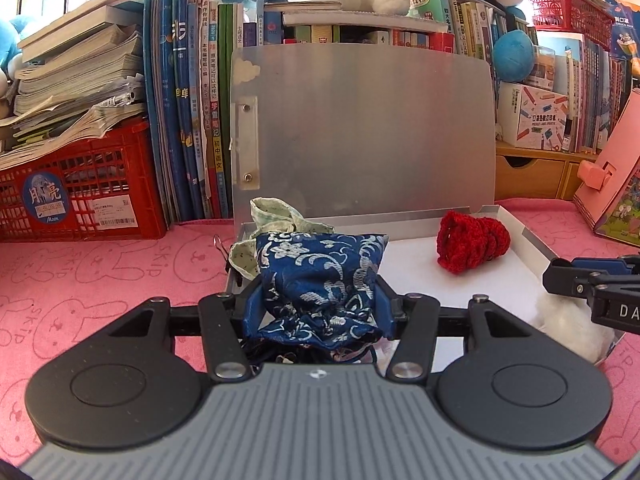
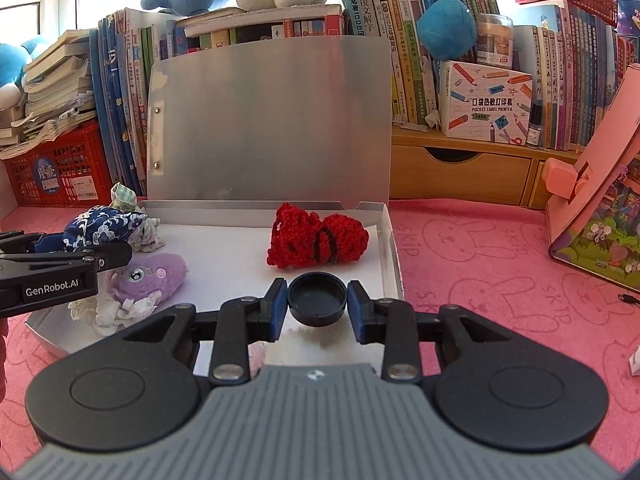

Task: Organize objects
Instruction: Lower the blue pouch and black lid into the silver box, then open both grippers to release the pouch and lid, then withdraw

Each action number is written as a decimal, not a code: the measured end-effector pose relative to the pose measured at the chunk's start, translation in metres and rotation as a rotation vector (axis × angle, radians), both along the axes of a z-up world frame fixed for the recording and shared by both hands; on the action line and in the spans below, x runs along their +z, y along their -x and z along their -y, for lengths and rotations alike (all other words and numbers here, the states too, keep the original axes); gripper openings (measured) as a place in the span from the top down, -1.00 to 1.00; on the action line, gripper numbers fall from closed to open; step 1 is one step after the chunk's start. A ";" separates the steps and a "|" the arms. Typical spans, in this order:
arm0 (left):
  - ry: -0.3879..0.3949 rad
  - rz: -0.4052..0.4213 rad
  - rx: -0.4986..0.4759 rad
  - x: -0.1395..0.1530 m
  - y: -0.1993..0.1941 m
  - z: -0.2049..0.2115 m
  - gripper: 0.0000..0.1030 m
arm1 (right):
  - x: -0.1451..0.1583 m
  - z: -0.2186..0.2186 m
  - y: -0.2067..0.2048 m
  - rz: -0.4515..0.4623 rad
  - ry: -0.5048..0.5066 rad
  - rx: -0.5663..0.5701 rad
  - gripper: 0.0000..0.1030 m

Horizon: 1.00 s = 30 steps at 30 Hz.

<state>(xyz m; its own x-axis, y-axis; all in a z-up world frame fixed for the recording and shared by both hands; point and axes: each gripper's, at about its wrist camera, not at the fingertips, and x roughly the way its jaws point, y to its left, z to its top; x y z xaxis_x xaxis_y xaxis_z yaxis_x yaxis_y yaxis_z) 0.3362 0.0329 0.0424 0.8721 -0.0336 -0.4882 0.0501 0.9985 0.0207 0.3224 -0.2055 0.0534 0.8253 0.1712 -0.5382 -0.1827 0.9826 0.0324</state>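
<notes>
Already the box (image 2: 394,256) holds a red pouch (image 2: 316,240) and toys; left tool (image 1: 318,308) grips a blue pouch (image 1: 320,272), right tool (image 2: 317,304) a black cap (image 2: 317,298), both not yet placed.

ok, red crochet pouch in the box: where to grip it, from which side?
Take the red crochet pouch across its narrow waist, where the dark cord cinches it. It lies on its side on the floor of the metal box with bare floor around it, so probably come from above, jaws straddling the waist.

Blue brocade pouch (image 1: 320,276) and black round cap (image 2: 317,299) hang over the open box (image 2: 394,248), red knit pouch (image 2: 316,241) inside
</notes>
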 end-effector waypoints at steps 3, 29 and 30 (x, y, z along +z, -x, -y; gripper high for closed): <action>-0.020 -0.020 -0.006 -0.005 -0.014 0.002 -0.15 | -0.006 -0.004 -0.012 -0.018 0.007 0.005 0.27; 0.014 0.037 -0.017 0.012 0.019 0.002 -0.77 | 0.005 0.015 0.015 0.034 -0.057 0.004 -0.25; 0.020 0.041 -0.023 0.015 0.025 0.001 -0.77 | 0.007 0.016 0.021 0.039 -0.054 0.012 -0.27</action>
